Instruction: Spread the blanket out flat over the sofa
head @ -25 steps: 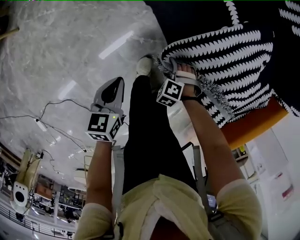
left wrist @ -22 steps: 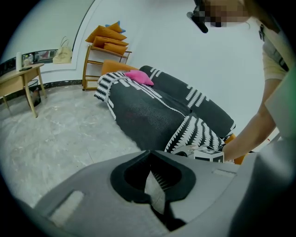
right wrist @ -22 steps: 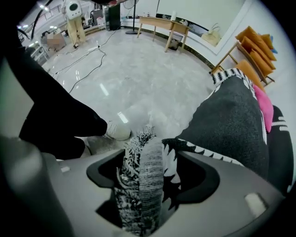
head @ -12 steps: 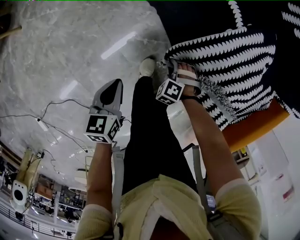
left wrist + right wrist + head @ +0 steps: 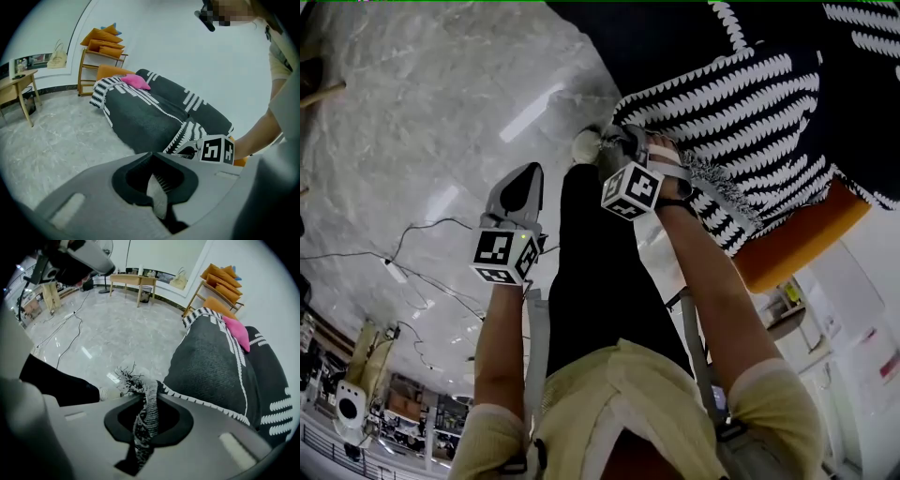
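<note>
**Right jaws clamp the blanket's edge, left jaws closed on nothing**

In the right gripper view we see the right gripper (image 5: 146, 401) clenched on a bunched fold of the blanket (image 5: 215, 362). The knit cloth runs straight down between the two jaws, and the frayed fringe (image 5: 127, 377) sticks out just above them. In the left gripper view the left gripper (image 5: 157, 197) has its jaws pressed together, and we make out no cloth between them. It hangs over the floor (image 5: 412, 112), apart from the blanket, with the right gripper's marker cube near it.

Outward from the right jaws, the dark blanket with white zigzag bands lies draped over the sofa (image 5: 797, 248), whose orange end shows bare below the striped border. The held edge is drawn off the near end of the sofa. A pink cushion (image 5: 236, 331) rests on the blanket towards the far end.

Beside the right gripper we see the person's dark trouser leg (image 5: 600, 281) and pale shoe (image 5: 584, 145). Beyond the sofa stands a shelf (image 5: 101, 44) stacked with orange cushions, and a cable (image 5: 422, 225) trails across the marble floor.
</note>
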Available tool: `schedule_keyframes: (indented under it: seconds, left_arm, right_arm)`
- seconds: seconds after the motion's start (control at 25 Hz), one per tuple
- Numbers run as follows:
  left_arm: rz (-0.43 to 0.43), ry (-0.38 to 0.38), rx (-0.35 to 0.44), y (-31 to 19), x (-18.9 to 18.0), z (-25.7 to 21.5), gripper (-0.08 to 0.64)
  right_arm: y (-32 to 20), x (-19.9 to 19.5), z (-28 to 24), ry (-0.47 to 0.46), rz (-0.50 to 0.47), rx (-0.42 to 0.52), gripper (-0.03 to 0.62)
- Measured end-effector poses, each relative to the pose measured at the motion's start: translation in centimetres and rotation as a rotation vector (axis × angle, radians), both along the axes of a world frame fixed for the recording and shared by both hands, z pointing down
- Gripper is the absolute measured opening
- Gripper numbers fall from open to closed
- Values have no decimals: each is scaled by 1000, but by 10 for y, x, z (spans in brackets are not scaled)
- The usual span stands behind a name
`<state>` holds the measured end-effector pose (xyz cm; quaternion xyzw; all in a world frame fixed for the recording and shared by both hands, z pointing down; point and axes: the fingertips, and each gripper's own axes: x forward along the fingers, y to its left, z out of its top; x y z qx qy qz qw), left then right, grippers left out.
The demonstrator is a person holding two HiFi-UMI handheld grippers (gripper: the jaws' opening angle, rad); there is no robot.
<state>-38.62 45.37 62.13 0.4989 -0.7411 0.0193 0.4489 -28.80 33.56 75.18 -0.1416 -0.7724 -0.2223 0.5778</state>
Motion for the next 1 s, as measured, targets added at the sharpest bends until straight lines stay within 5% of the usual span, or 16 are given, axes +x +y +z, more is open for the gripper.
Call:
schedule_keyframes:
  seconds: [0.2, 0.56, 1.0]
  left_arm:
    - [59, -31, 33, -18, -5, -1, 3]
    - [182, -28, 90, -62, -8, -99, 3]
    - [331, -117, 113, -156, 22, -134, 3]
  right_arm:
    - [-15, -6, -17, -59, 99, 1, 23]
    - [-59, 6, -155, -150, 270, 36, 23]
    - [-120, 46, -211, -297, 424, 25, 23]
